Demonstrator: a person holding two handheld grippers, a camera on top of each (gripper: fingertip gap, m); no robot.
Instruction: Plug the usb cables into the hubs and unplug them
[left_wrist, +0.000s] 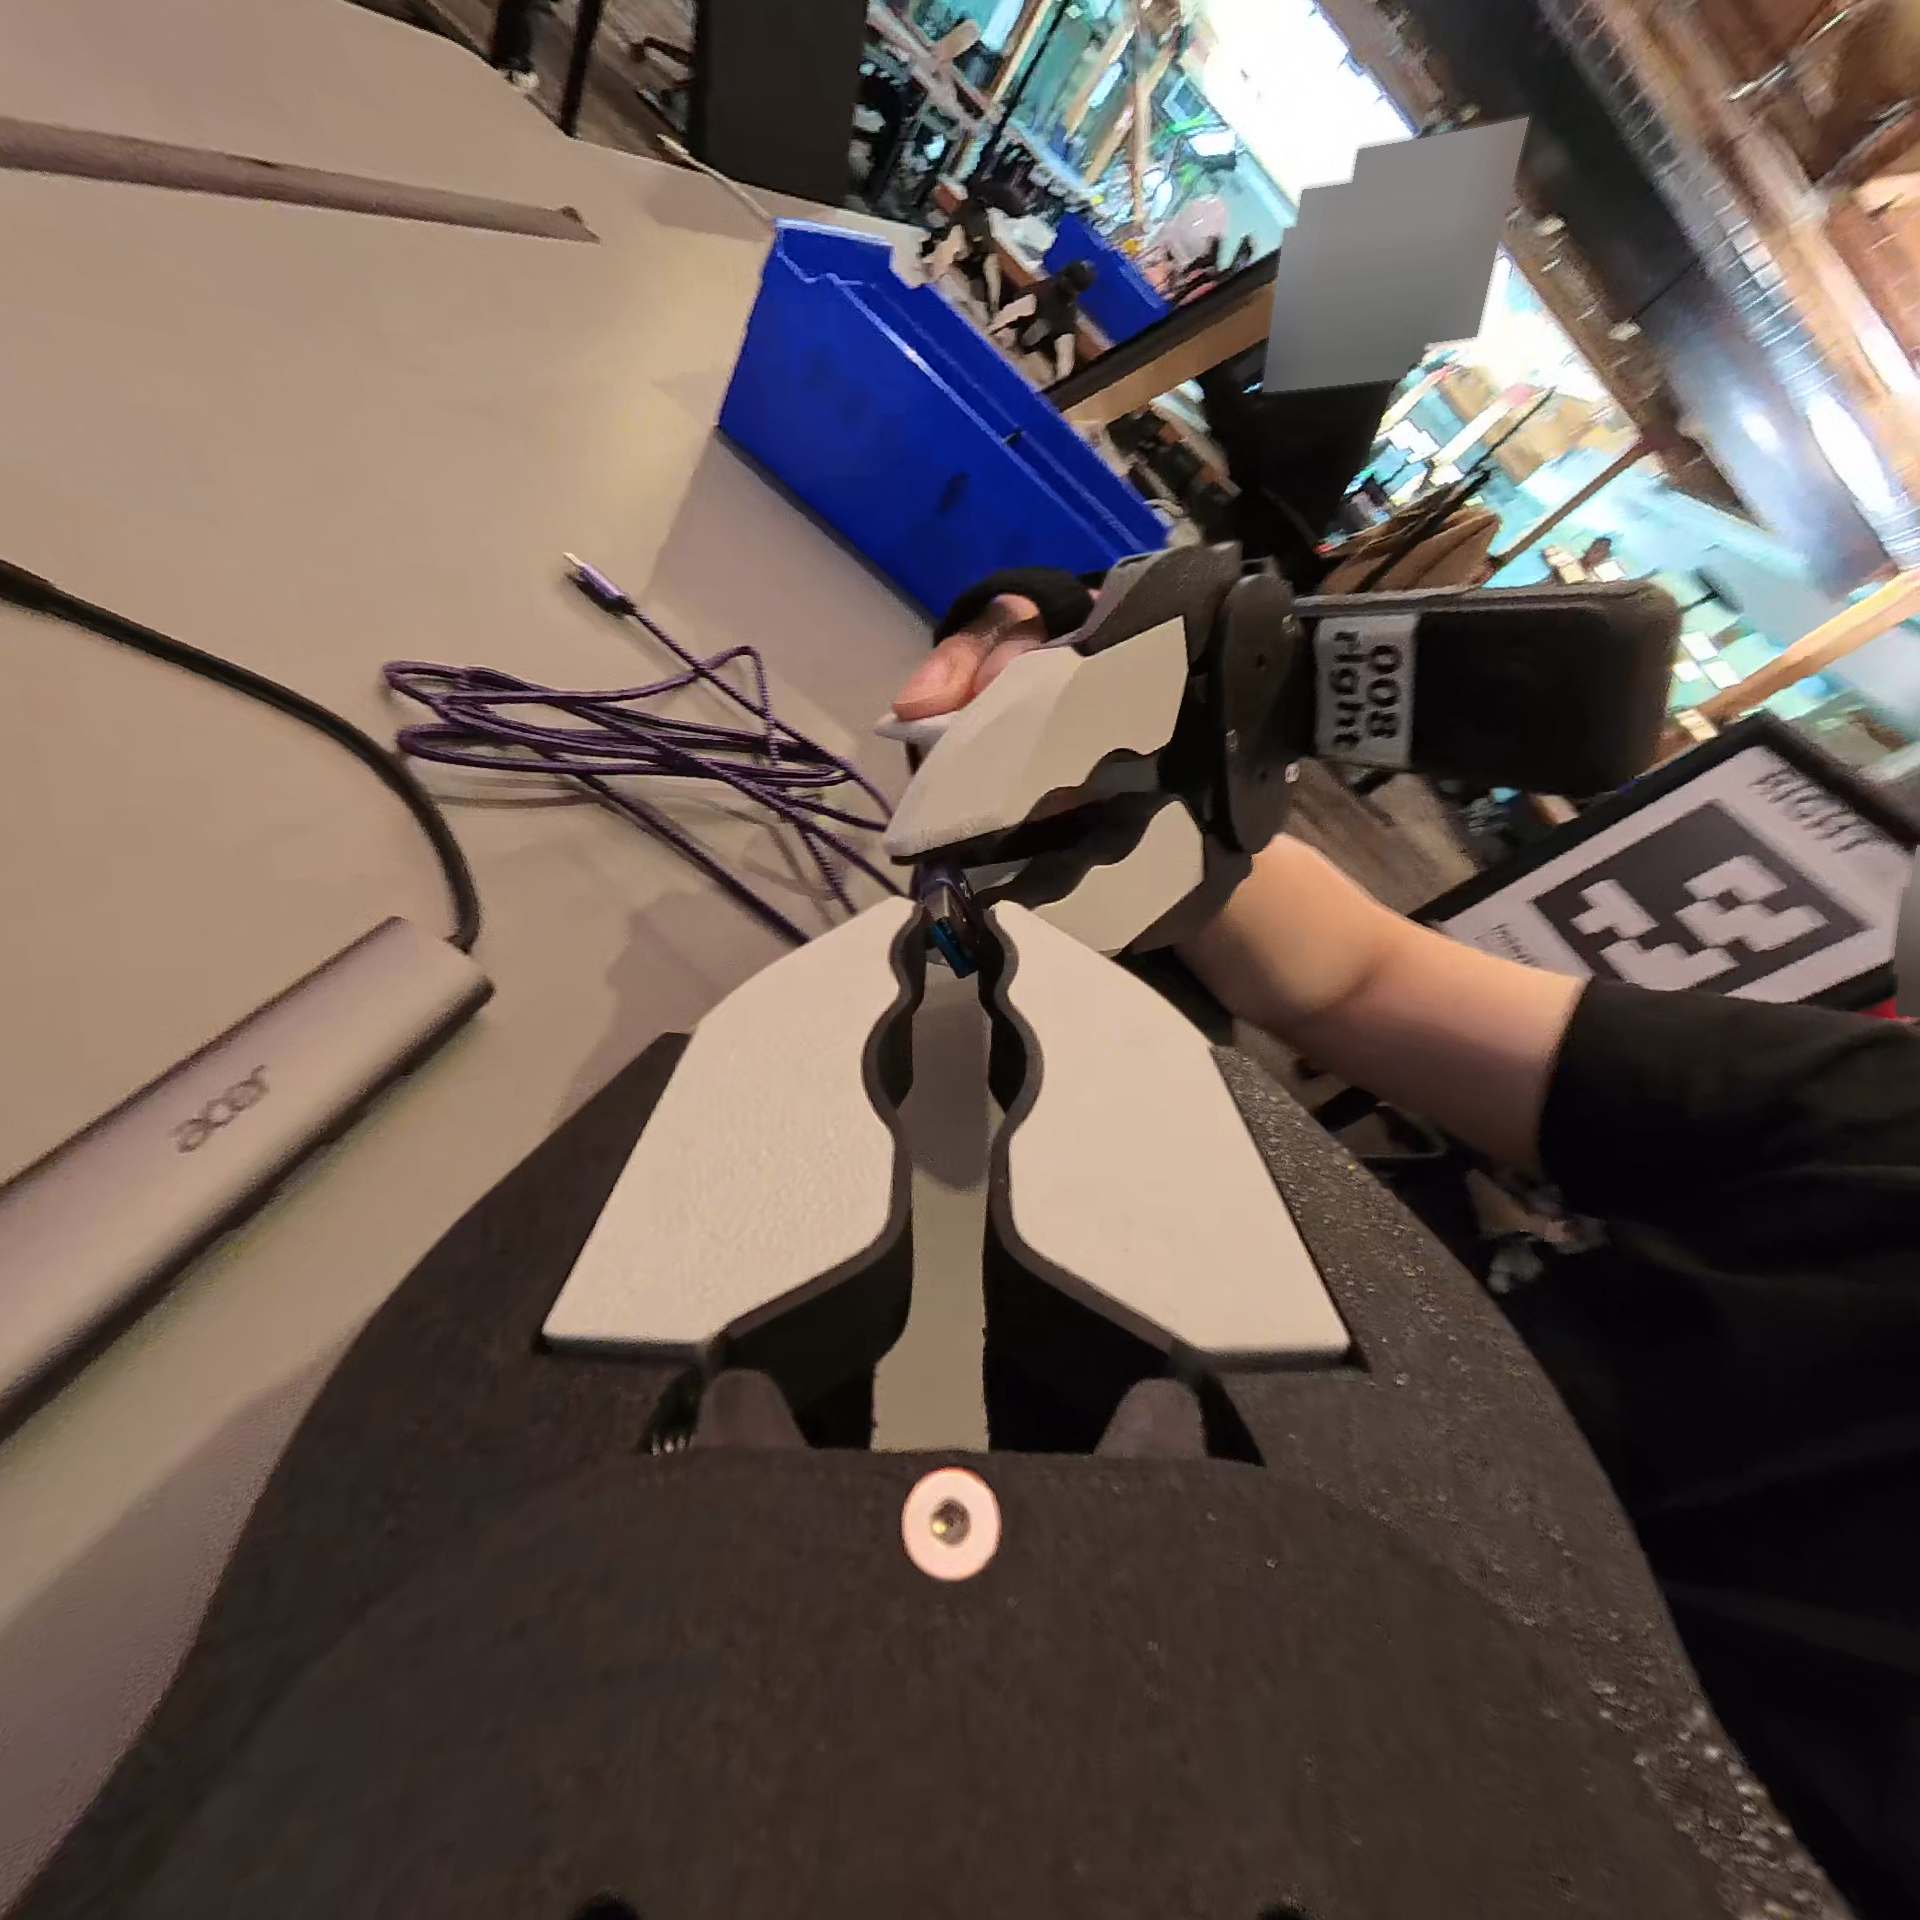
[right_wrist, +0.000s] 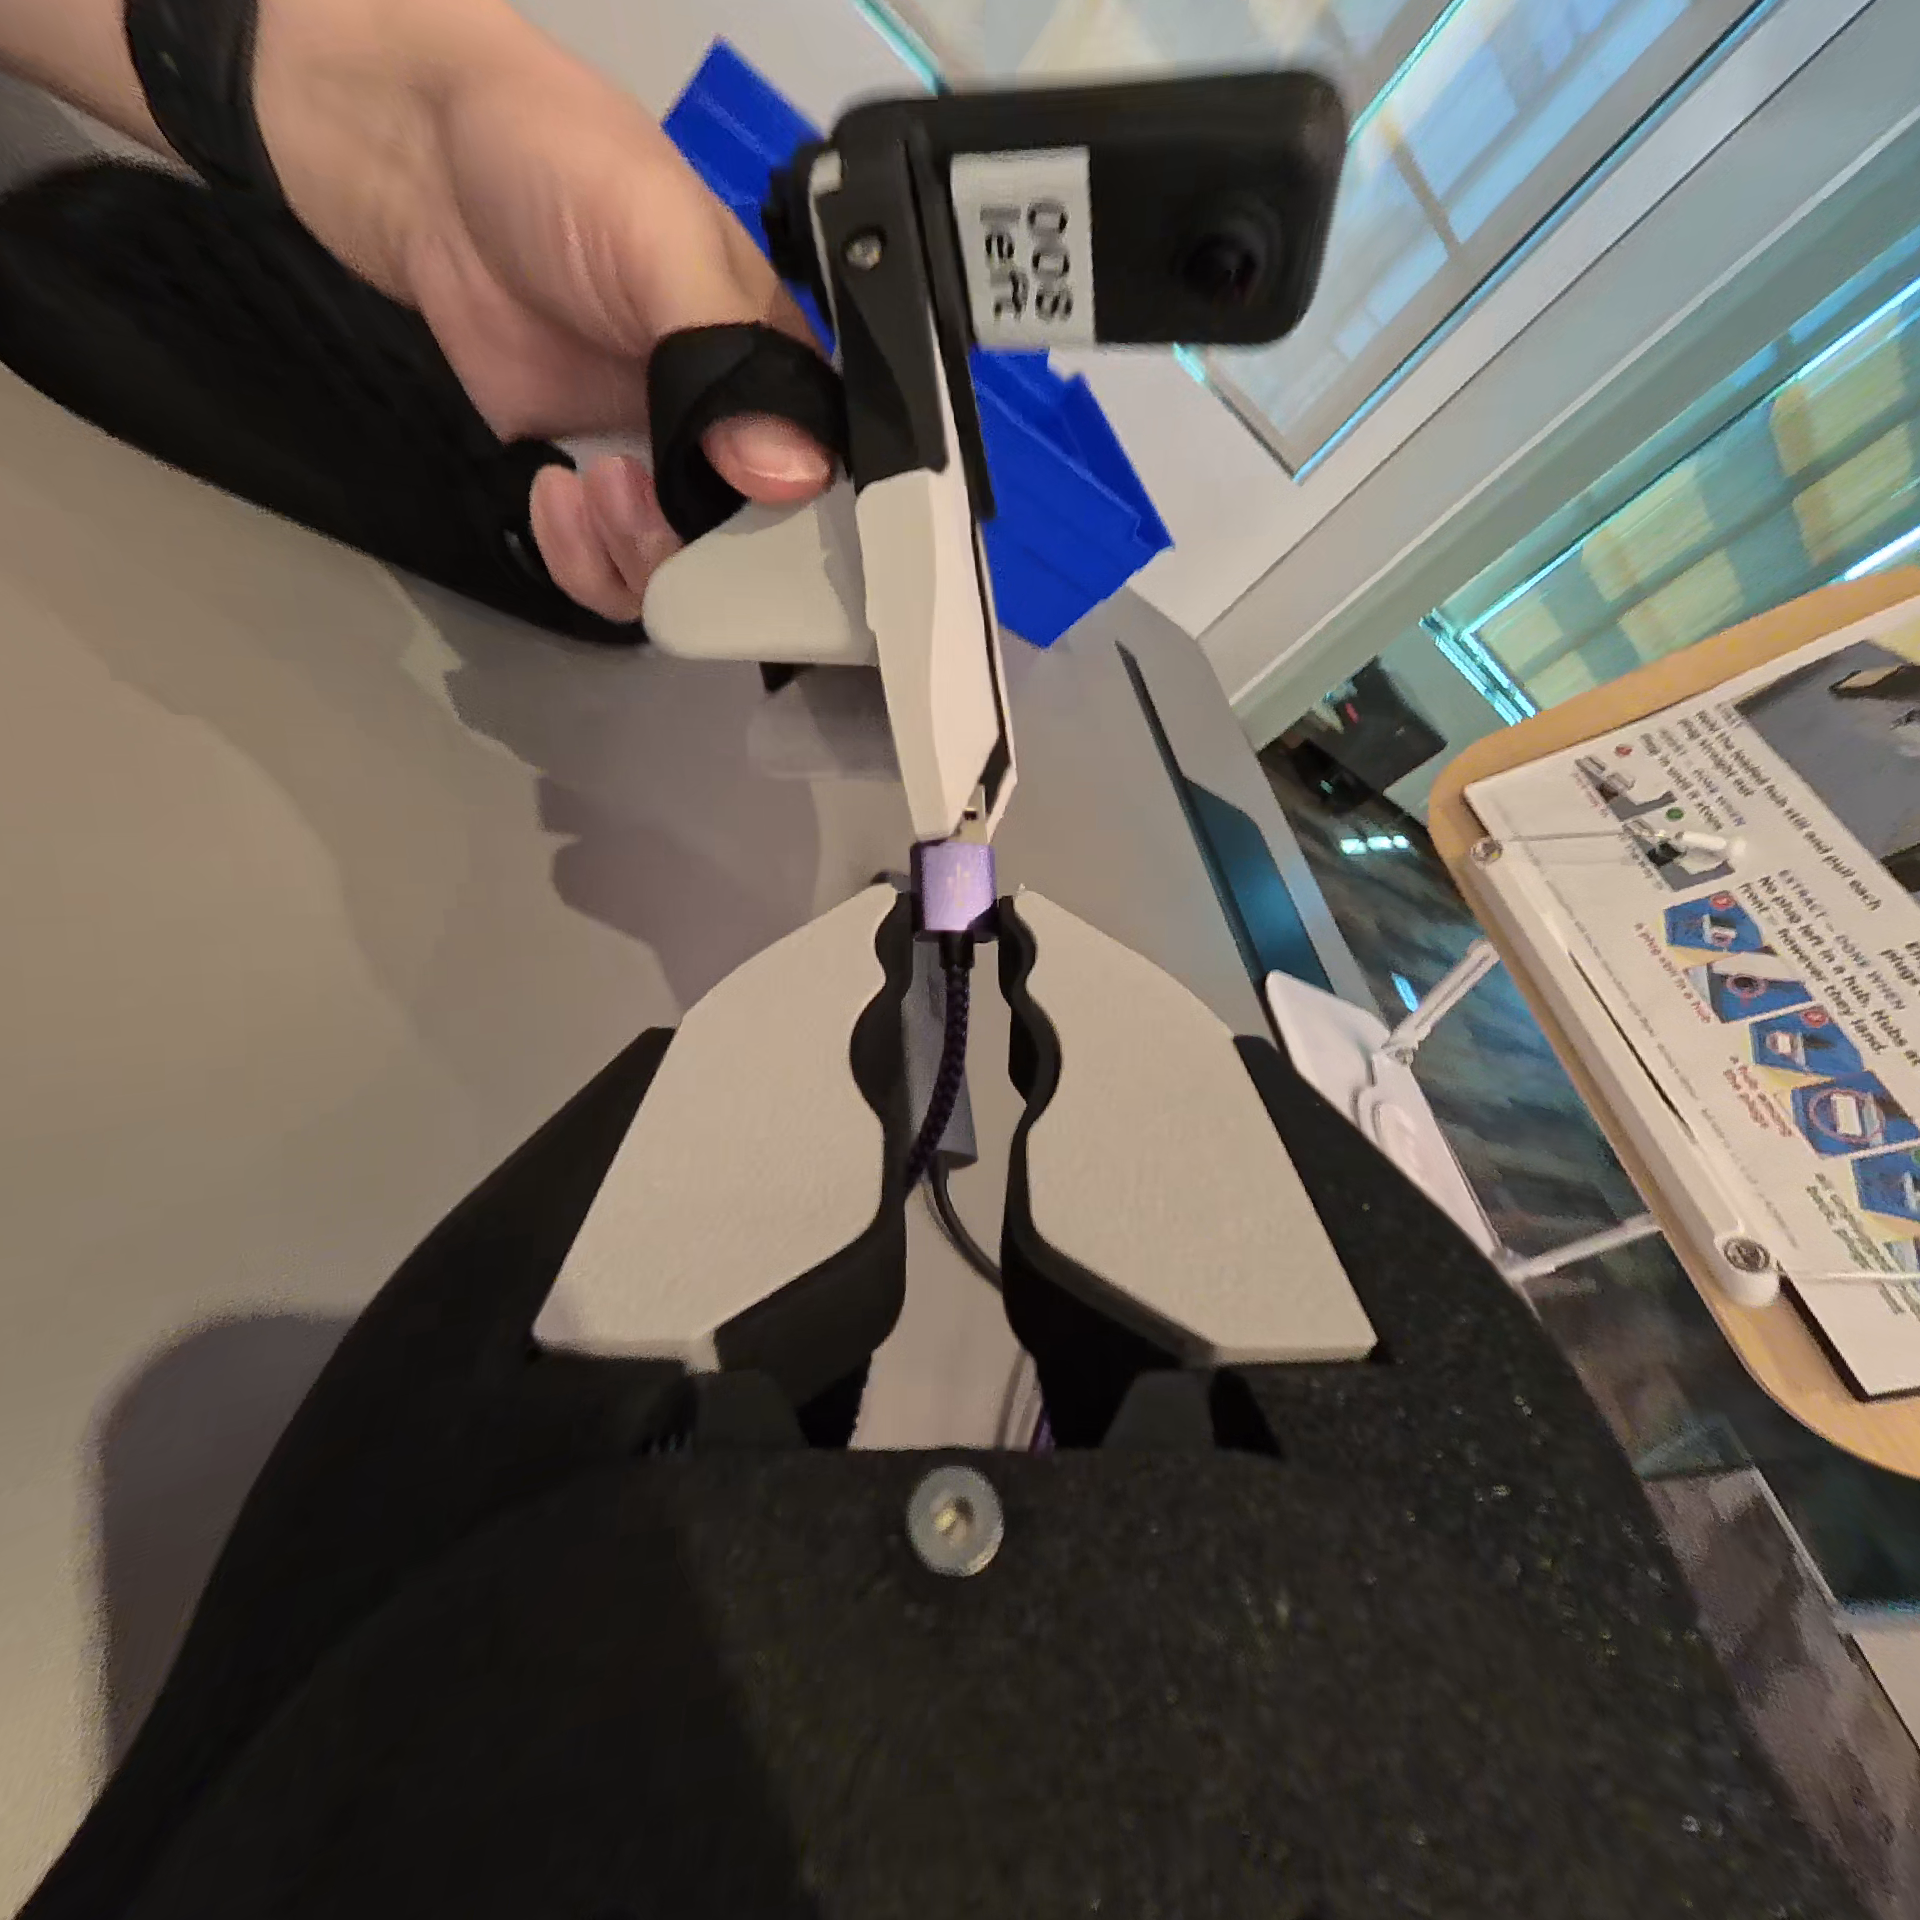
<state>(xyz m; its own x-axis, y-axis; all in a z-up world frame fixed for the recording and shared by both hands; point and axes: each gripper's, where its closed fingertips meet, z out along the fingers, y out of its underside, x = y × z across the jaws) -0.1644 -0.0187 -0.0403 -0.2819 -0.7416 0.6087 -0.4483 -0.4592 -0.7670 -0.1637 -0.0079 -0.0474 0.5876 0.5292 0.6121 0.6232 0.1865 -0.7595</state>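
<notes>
Hub: the flat grey metal hub (left_wrist: 208, 1132) with its black lead lay on the pale grey worktop (left_wrist: 312, 436) at my far left, and I saw no plug seated in the part of it that showed.

Cable: the purple braided usb cable (left_wrist: 623, 738) sat in a loose tangle on the worktop right of the hub, its far small plug (left_wrist: 597, 587) lying free.

Left gripper: my left gripper (left_wrist: 951, 940) was nearly closed, its white fingers nipping the blue-tongued metal tip of the cable's plug, in the air above the worktop.

Plug: the lilac metal plug shell (right_wrist: 951, 883) was caught between both tools, held off the worktop and apart from the hub.

Right gripper: my right gripper (right_wrist: 951, 914) was narrow, clamped on that lilac shell, with the braid running back between its fingers.

Bin: a blue plastic bin (left_wrist: 914, 416) stood behind, untouched.

Progress: I judged this an early stage, a re-grip or hand-over of the plug between the two tools.

Left to do: I judged that the plugging in and the unplugging both lay ahead, at least for this cable.
</notes>
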